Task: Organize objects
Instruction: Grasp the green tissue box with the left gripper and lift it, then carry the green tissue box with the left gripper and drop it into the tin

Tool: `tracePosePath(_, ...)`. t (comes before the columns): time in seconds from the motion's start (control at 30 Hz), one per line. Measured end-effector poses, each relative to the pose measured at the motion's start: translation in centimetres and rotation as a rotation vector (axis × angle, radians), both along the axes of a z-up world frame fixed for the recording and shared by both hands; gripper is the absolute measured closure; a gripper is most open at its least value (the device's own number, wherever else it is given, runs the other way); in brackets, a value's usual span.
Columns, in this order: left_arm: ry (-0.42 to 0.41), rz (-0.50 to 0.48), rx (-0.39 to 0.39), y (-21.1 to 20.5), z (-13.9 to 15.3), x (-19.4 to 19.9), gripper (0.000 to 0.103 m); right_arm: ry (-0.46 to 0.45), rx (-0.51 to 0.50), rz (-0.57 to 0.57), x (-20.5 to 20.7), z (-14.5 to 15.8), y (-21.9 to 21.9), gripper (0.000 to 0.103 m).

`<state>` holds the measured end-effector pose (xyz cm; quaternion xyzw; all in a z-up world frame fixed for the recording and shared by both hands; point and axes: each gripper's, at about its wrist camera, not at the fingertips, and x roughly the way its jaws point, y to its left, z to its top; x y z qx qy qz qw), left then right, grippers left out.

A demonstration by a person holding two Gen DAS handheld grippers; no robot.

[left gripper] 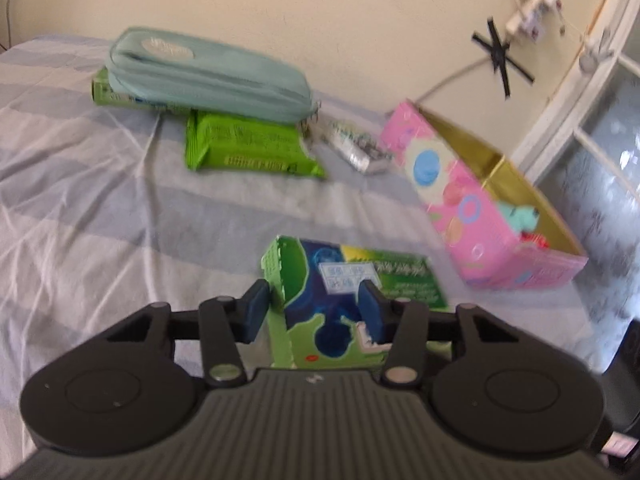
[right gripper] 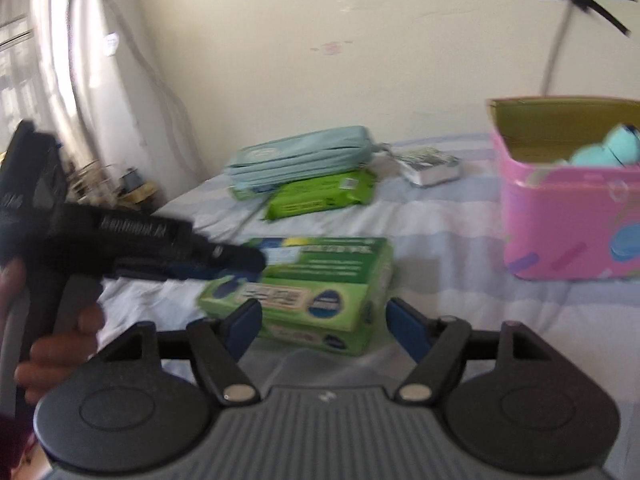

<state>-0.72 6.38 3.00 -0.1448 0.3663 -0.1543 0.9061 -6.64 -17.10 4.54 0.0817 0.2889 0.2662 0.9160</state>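
Note:
A green and blue carton [left gripper: 340, 280] [right gripper: 320, 300] lies on the striped bed sheet [left gripper: 100, 200]. My left gripper [left gripper: 314, 308] is shut on the carton's near left end: one pad sits against the end flap, the other on the printed face by a torn edge. In the right wrist view the left gripper [right gripper: 248, 262] reaches in from the left, held by a hand [right gripper: 60, 340]. My right gripper [right gripper: 326, 324] stands open just in front of the carton, its blue pads either side of the near face and not pressing. An open pink box [left gripper: 460, 208] [right gripper: 560, 220] stands to the right.
The pink box holds a teal plush [left gripper: 520, 216] [right gripper: 608, 152]. Farther back lie a teal pouch [left gripper: 208, 76] [right gripper: 304, 156], a green wipes pack [left gripper: 248, 144] [right gripper: 320, 192] and a silver packet [left gripper: 356, 148] [right gripper: 428, 164]. A wall runs behind the bed.

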Motion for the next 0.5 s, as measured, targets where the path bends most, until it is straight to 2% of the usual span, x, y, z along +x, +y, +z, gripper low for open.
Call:
tracePosePath(0.07,-0.012,-0.021,-0.025,0.3,-0.4,-0.3,0.046,0.016,0.051,-0.014,0.0,-0.6,-0.4,0.035)
tracePosePath(0.13,-0.028,-0.026,-0.028,0.3,-0.6,-0.7,0.046,0.002,0.056,-0.009,-0.3,-0.7,-0.2,0.04)
tracePosePath(0.23,-0.066,-0.032,-0.01,-0.2,-0.5,-1.6,0.047,-0.03,0.016,-0.013,-1.0,-0.3,0.7,0.041)
tracePosePath(0.37,-0.068,-0.055,-0.046,-0.5,0.1,-2.2,0.047,-0.11,-0.043,-0.05,-2.3,0.5,0.7,0.046)
tracePosePath(0.5,-0.088,-0.098,-0.026,-2.7,0.9,-2.1,0.047,-0.162,-0.089,-0.11,-2.9,1.3,-0.2,0.046)
